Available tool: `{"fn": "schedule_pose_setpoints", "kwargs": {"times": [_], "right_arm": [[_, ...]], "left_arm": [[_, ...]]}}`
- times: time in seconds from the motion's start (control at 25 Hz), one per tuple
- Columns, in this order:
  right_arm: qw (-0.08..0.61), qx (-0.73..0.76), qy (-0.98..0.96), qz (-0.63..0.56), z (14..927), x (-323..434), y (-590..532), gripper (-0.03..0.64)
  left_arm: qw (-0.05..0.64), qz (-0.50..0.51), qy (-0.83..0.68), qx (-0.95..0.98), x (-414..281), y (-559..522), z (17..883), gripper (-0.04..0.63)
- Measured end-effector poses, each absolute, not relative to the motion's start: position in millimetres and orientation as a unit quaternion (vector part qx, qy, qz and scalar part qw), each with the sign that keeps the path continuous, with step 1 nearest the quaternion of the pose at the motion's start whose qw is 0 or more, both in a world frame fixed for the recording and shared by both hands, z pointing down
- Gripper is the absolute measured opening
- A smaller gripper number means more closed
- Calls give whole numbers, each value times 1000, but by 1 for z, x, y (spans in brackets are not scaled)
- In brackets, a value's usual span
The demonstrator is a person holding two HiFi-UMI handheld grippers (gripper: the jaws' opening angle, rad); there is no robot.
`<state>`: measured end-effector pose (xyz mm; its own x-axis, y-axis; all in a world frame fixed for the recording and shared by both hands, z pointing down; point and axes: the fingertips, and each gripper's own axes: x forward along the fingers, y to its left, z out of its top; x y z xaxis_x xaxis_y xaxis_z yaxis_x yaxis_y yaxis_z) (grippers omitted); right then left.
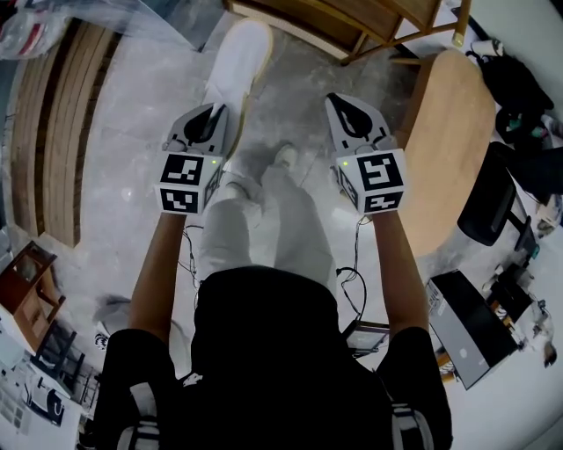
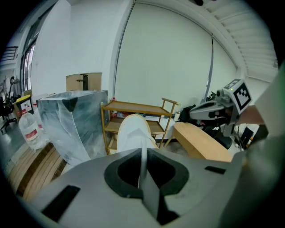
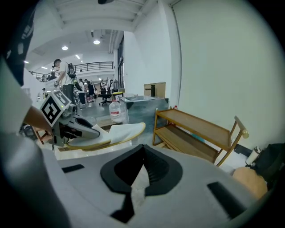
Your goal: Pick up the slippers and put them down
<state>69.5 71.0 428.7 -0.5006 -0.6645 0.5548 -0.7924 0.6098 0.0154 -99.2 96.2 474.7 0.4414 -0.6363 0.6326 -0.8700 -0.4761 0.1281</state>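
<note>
Over grey floor (image 1: pixel 132 132), ease slipper (image 1: pixel 242 53), pinched at near end by left gripper (image 1: pixel 215 111) and hanging short of shelf (image 1: pixel 352 26), down flat before letting go; keep right gripper (image 1: pixel 339 102), pressed together empty, clear

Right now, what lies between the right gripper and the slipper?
Nothing but bare grey floor, in the head view, between the right gripper and the white slipper pinched in the left gripper; the person's shoe shows just under that gap.

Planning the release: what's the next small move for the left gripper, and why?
Probably lower the left gripper until the slipper meets the floor: its jaws are shut on the slipper, which hangs clear of the ground.
</note>
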Motion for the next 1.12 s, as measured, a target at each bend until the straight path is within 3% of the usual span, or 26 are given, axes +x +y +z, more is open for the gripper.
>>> {"fn": "schedule_pose_setpoints", "kwargs": {"times": [0.48,1.12], "right_arm": [[273,425,-855,116,592,76,51,0],[286,392,-868,107,771,55,32,0]], "left_arm": [[228,280,-448,818,-89,88,654,21],[223,273,-432,830,-85,57,826,21]]}}
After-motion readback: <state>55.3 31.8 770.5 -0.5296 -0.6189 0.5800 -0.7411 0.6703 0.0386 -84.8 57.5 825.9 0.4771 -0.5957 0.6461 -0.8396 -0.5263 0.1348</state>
